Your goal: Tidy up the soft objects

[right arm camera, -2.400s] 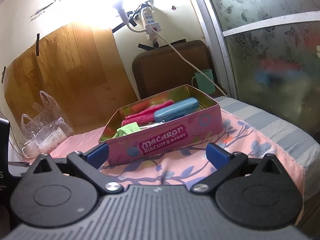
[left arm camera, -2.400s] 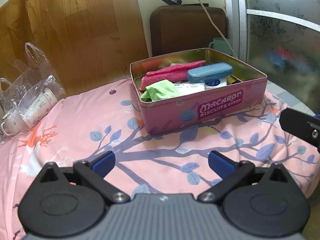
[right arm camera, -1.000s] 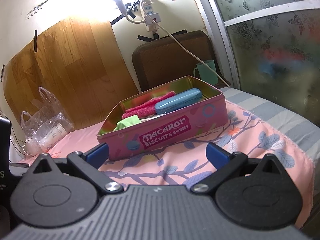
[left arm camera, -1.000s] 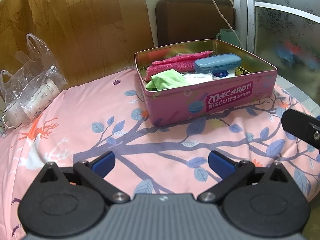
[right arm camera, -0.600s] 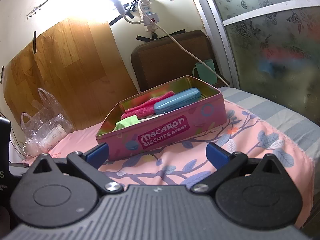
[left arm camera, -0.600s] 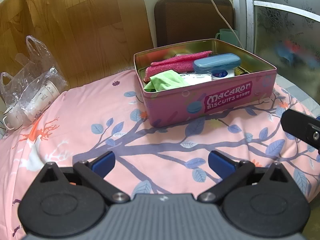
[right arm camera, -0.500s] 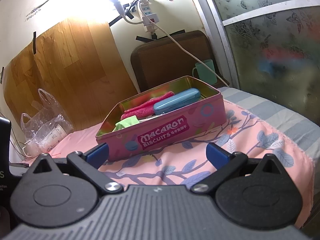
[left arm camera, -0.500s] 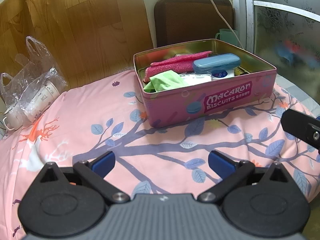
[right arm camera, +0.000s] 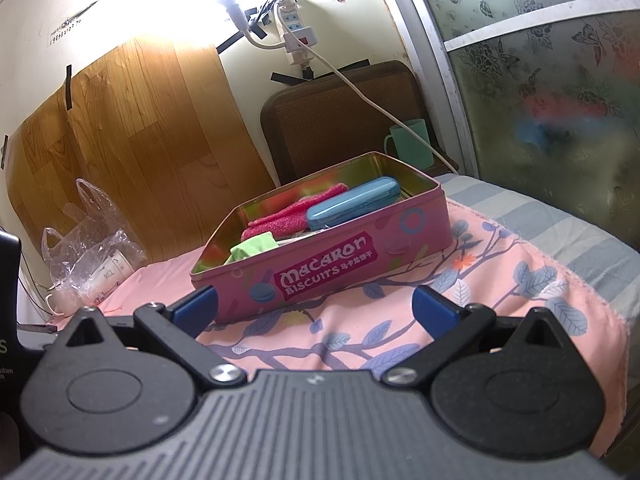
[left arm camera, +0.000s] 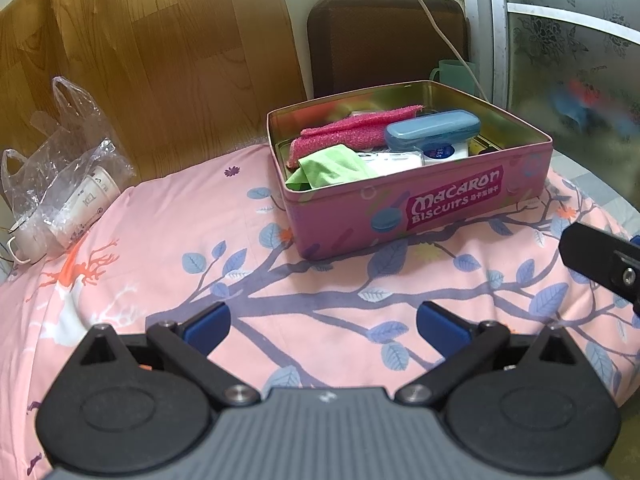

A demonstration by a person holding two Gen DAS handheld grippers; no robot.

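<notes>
The left tongs (left arm camera: 322, 322) stand wide open with nothing between the blue pads (left arm camera: 206, 326), hanging low over a pink sheet (left arm camera: 168, 248) printed with branches and blue leaves. The right tongs (right arm camera: 314, 308) are spread just as wide and hold nothing; a black part of them shows at the right edge of the left wrist view.

A pink tin (left arm camera: 420, 208) marked "Macaron Biscuits" sits on the sheet, far of both tongs and right of centre in the left view. It has no lid on. Inside, a pink towel (left arm camera: 352, 130) lies along the far left part, and a green cloth (left arm camera: 330, 166) is bunched in the near left corner, partly against the towel. A blue case (left arm camera: 432, 130) rests on top toward the right, over a white packet (left arm camera: 394, 158) and a small white box with blue print (left arm camera: 442, 152).

To the left, at the far edge of the sheet, a clear bag (left arm camera: 60, 168) holds paper cups. Behind the tin stands a brown padded board (left arm camera: 384, 40), with a green mug (left arm camera: 452, 72) just beside the tin's far right corner. A white cord (right arm camera: 360, 92) runs down from a power strip (right arm camera: 294, 32) on the wall. A wood-grain panel (left arm camera: 152, 60) covers the wall to the left, and a frosted glass door (right arm camera: 552, 96) closes the right side.
</notes>
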